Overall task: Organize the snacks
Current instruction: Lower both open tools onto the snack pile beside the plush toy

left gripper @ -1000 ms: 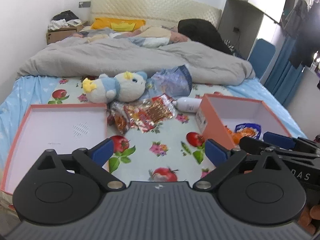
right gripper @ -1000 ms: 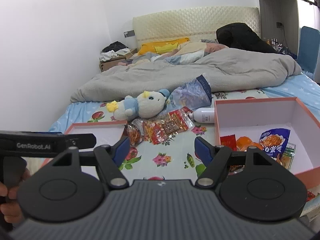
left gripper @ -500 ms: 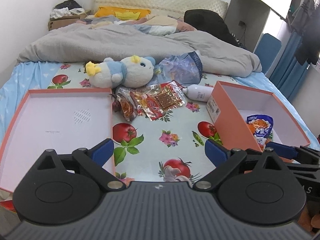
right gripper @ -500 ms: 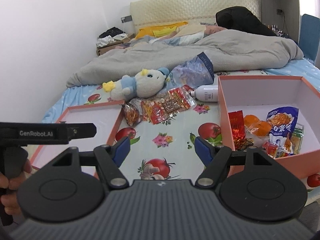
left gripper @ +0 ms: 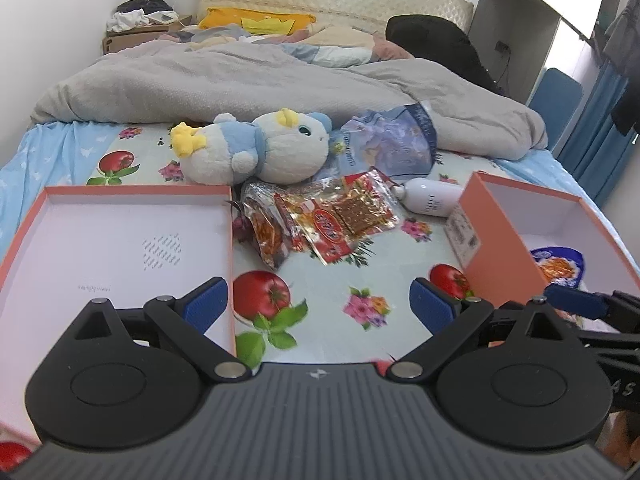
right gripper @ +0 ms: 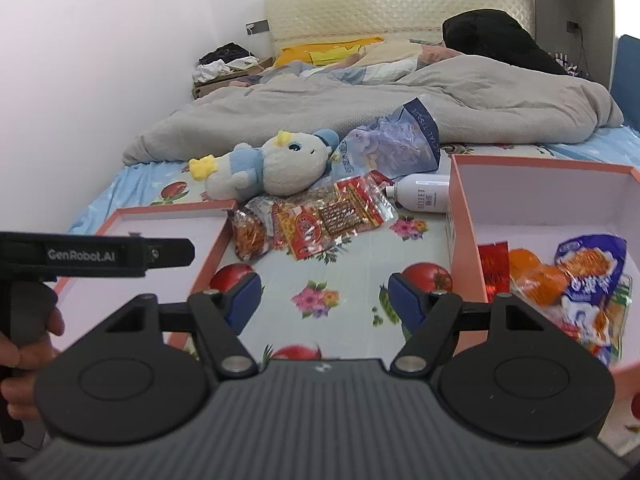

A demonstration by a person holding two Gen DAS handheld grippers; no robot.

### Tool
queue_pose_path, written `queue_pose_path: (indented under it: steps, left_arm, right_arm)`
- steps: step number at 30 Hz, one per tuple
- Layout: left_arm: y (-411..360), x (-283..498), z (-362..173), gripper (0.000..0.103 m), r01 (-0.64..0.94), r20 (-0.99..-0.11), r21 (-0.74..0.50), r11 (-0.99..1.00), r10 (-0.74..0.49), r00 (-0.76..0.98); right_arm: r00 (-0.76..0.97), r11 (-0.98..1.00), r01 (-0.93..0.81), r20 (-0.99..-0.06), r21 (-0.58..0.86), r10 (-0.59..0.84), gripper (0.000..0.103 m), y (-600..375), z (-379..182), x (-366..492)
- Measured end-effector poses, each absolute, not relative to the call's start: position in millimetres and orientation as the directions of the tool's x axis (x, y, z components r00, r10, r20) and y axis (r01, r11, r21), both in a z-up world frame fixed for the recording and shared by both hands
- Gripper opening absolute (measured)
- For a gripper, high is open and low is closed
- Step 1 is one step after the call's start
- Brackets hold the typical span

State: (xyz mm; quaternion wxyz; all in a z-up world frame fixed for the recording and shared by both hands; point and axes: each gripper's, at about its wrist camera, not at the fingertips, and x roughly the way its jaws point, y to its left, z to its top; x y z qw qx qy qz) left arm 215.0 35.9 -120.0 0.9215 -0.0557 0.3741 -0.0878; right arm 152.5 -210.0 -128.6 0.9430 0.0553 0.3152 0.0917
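- The snack packets (left gripper: 320,220) are shiny, crinkly plastic, red and orange. About three lie in a pile on the flowery sheet (left gripper: 344,276), between the two boxes.
- Two pink cardboard boxes: the flat lid (left gripper: 120,248) is on the left. The deep box (right gripper: 540,208) on the right holds more snacks, a blue bag (right gripper: 588,272) and orange ones.
- One soft, fluffy toy (left gripper: 256,152) and one smooth white bottle (left gripper: 434,200) lie behind the pile.
- The left gripper (left gripper: 318,304) is wide apart, holding nothing.
- The right gripper (right gripper: 322,300) is wide apart too, holding nothing.
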Motion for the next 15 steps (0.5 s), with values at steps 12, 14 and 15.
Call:
queue_pose_path:
  steps: [12,14,15]
  left_arm:
    - [37,276,-169,0.098,0.081,-0.701,-0.187,0.979,-0.191,0.688]
    - [36,283,-174,0.098,0.069,-0.706,-0.195,0.978,-0.189,0.682]
    - [36,287,-177,0.098,0.064,-0.709,-0.200,0.978,-0.190,0.679]
  right_arm:
    - [0.756,0.966,-0.162,-0.604,0.199,0.251,0.073,-208,-158,213]
    - [0.751,0.966,-0.168,-0.608,0.199,0.256,0.073,-206,-161,225]
    - [0.754,0.966,-0.170,-0.605,0.196,0.255,0.073,-206,-161,230]
